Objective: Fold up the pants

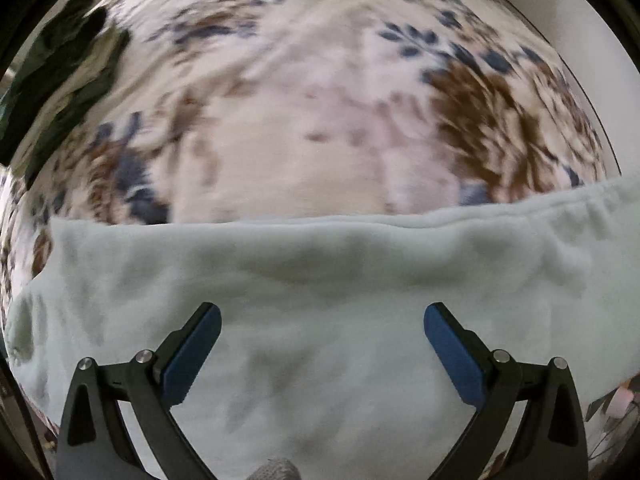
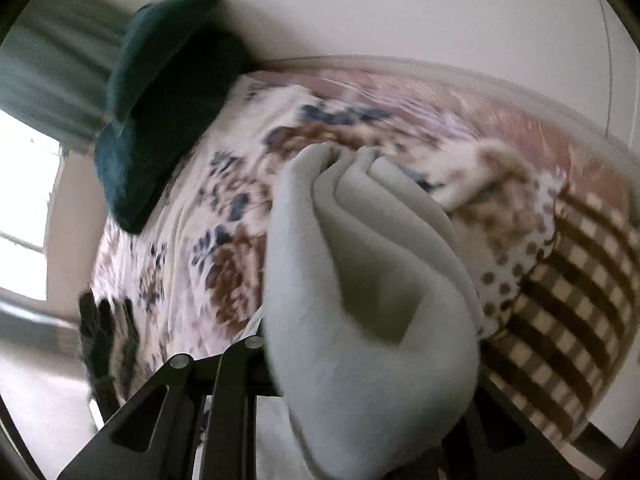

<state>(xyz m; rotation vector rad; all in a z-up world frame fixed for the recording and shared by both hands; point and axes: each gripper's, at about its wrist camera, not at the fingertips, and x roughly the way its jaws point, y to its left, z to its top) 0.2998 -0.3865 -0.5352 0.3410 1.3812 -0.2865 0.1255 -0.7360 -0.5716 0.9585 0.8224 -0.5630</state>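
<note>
Two hand-held grippers: left (image 1: 322, 336) spread above fleecy pale pants (image 1: 320, 272), right (image 2: 360, 380) clamped on bunched folds.

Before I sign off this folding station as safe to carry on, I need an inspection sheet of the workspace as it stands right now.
Surface: bed with floral blanket, white with blue and brown flowers.
Job's things: pale grey-green pants; part lies flat on the blanket, a bunched part is lifted in folds in the right wrist view.
Clutter: dark green cushion at the wall; dark patterned cloth near the bed's edge; checked brown bedding and spotted cloth to one side.
Grippers: left gripper open above the pants, nothing between its blue pads; right gripper shut on the pants, fingertips hidden by fabric.
Cables: nothing seen.
Surroundings: pale wall, curtain and bright window.
</note>
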